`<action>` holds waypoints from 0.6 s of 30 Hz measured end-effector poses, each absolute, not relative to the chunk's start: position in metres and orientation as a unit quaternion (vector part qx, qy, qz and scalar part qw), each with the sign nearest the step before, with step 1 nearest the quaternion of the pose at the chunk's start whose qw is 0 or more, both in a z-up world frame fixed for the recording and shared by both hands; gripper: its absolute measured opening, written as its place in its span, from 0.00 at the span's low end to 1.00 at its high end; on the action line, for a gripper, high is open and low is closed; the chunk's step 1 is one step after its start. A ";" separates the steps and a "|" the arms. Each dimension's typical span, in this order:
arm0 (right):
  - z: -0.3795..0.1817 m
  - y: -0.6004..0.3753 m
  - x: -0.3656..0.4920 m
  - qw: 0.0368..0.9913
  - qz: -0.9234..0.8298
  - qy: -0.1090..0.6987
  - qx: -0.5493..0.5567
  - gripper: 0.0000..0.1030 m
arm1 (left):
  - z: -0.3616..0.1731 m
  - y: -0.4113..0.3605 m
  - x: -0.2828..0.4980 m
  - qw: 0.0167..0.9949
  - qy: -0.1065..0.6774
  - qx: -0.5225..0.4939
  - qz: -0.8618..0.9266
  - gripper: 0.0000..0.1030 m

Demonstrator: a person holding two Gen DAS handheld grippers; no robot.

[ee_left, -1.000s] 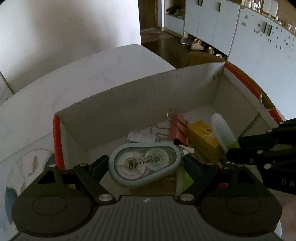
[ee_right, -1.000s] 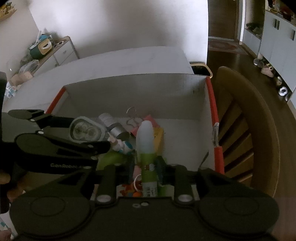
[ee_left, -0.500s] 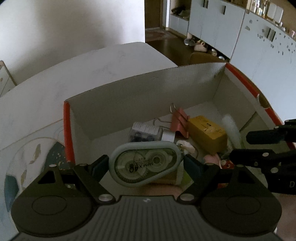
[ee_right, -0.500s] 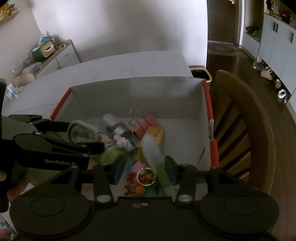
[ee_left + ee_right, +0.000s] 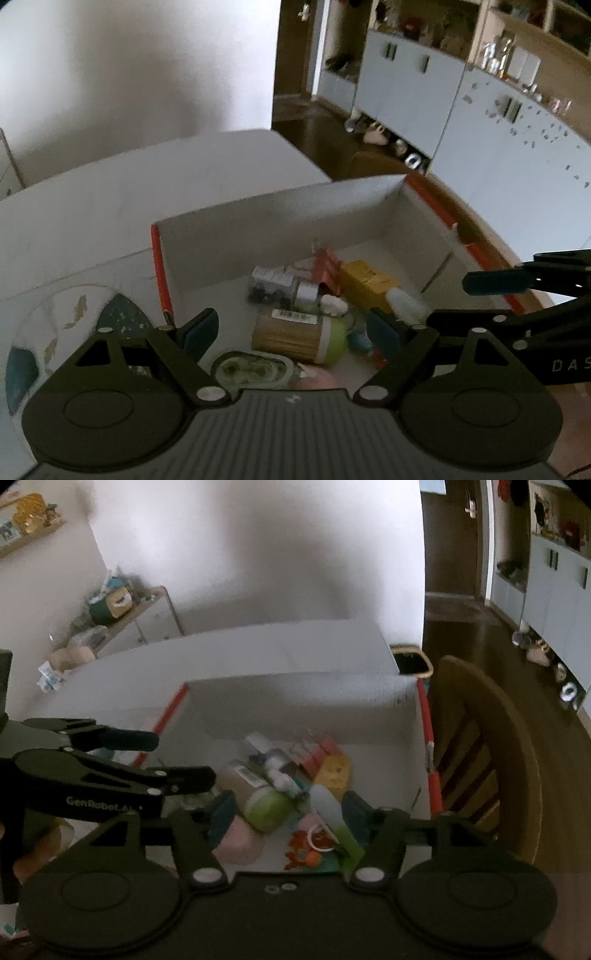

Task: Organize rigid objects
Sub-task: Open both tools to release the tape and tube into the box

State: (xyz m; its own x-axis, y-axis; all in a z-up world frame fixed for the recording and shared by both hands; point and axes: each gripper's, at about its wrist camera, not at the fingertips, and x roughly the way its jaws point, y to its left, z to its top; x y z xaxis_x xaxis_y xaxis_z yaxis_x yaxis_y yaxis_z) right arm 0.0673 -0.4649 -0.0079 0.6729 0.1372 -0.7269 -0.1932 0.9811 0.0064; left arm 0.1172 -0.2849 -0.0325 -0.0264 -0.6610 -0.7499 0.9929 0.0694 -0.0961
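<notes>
With both my left gripper (image 5: 290,332) and right gripper (image 5: 286,812) spread open and empty, the correction tape dispenser (image 5: 253,370) lies in the cardboard box (image 5: 280,206); light, rigid, slick plastic, I'd pinch its flat sides.

White box (image 5: 280,225) with red edges on the table below me, piled with stuff: correction tape (image 5: 253,369) flat at near edge, toothpick jar (image 5: 295,334) on its side, yellow box (image 5: 365,282), pink clip (image 5: 327,264) farther back.
</notes>
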 end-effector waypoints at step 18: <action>0.013 -0.444 0.013 0.947 0.081 0.311 0.015 0.97 | 0.001 -0.229 0.137 0.645 0.299 0.217 -0.669 0.93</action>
